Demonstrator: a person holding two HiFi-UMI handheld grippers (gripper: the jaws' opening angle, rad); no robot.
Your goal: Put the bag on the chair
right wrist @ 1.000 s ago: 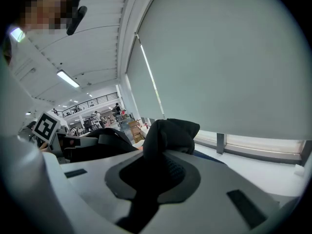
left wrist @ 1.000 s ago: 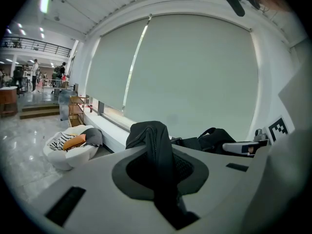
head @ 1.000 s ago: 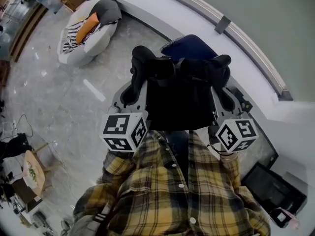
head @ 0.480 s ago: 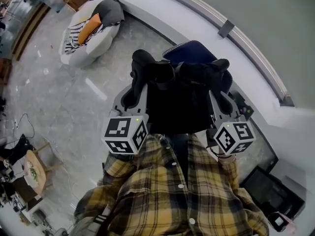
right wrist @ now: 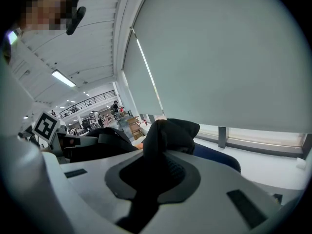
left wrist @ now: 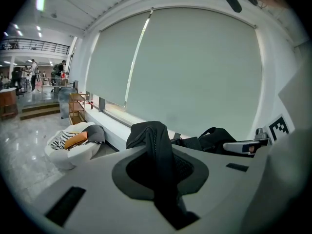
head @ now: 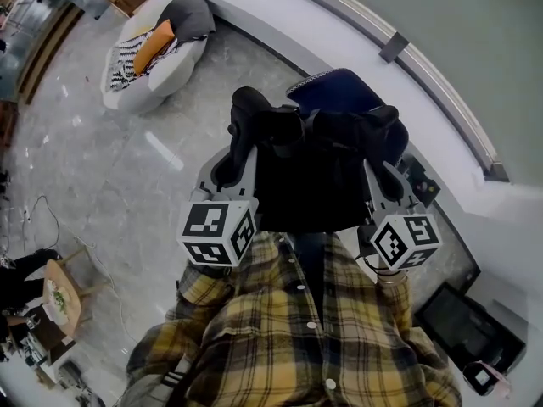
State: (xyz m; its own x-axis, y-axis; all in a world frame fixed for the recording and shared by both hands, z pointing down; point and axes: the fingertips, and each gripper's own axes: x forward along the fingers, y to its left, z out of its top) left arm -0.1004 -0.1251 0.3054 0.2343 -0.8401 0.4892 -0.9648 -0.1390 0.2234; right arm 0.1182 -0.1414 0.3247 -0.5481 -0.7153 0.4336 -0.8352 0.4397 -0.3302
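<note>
Between our two grippers hangs a black bag, lifted in front of our plaid shirt. We hold the left gripper and the right gripper side by side, each pointing forward and somewhat downward, with a marker cube at the near end of the left one and another at the near end of the right. Looking along the left gripper, we see its jaws pressed together on a dark strap of the bag, which runs up from between them and folds over just past their tips. Looking along the right gripper, we see its jaws closed the same way on a bunched fold of the bag that rises out of them. Just beyond the tips of both grippers, a blue chair shows past the top edge of the bag; from the right gripper it appears as a blue curve a little past the held fabric and to its right. We cannot tell whether the bag touches the chair. Well off to the left of the left gripper, a white beanbag sits on the pale floor, with an orange cushion lying on it. Further ahead of both grippers runs a white window ledge.
</note>
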